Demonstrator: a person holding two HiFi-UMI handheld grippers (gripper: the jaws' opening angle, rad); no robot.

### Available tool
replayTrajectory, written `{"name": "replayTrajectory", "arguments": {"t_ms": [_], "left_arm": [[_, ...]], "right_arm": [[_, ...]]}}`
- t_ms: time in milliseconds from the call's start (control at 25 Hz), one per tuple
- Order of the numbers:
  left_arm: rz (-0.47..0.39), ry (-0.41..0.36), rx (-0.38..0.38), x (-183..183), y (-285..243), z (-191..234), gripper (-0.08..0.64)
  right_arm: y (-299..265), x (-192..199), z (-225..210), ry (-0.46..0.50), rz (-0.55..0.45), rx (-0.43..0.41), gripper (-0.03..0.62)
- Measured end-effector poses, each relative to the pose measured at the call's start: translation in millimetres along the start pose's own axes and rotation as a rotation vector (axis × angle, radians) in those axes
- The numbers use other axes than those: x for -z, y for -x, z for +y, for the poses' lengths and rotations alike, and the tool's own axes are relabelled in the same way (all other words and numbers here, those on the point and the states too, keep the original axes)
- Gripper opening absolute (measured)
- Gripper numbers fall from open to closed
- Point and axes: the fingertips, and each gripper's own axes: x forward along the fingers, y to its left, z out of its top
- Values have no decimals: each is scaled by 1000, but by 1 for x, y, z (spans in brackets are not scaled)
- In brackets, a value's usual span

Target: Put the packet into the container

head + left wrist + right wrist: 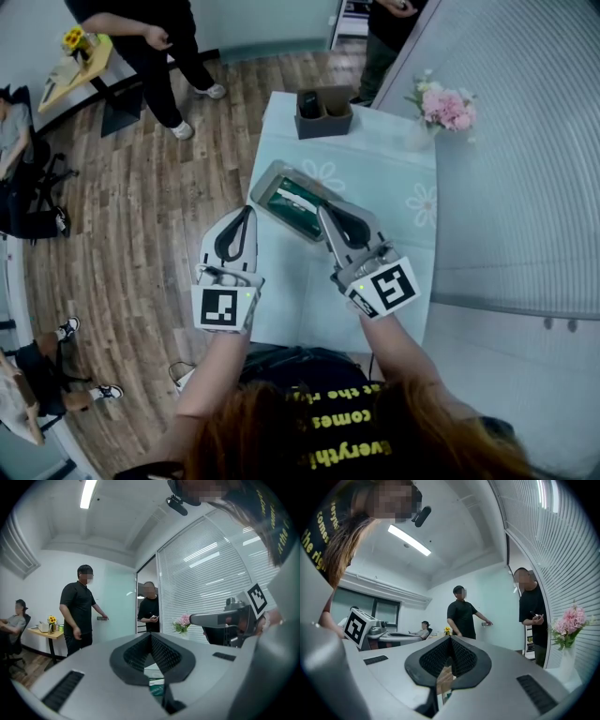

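Both grippers hang over the table (375,169), side by side, and both point at the container (272,183). The packet (292,202) is in there: green, lying flat inside the grey tray near the table's left edge.

Left gripper (249,210): its jaws are pressed together, tip to tip, with nothing between them. The tip sits just beside the container's near left corner; whether it touches the rim, I cannot tell. Its own view shows a sliver of green low down past the closed jaws.

Right gripper (323,212): fully closed too, and empty. Its tip is over the container's right end, close above the packet, and contact cannot be made out from the head view.

Further back on the table stands a dark box (323,122) with two compartments, well apart from the container. Pink flowers (445,105) stand at the far right corner by the blinds.

Round the room there is a wooden floor (141,216). One person in black (150,47) stands off to the left. Another stands at the doorway behind the table, holding something small. Someone is seated at the left edge by a desk with a yellow flower.
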Motion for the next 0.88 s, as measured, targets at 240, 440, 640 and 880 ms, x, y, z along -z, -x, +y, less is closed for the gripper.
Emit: {"name": "replayTrajectory", "arguments": {"t_ms": [240, 440, 640, 880], "left_arm": [[1, 13, 3, -2, 1, -3, 2], [1, 14, 5, -1, 0, -3, 2], [1, 13, 8, -2, 1, -4, 2], [-1, 15, 9, -1, 0, -6, 2]], "right_arm": [[1, -3, 2, 13, -9, 8, 23], [2, -3, 2, 16, -14, 12, 21], [1, -3, 3, 23, -9, 12, 21], [2, -2, 2, 21, -18, 17, 21]]}}
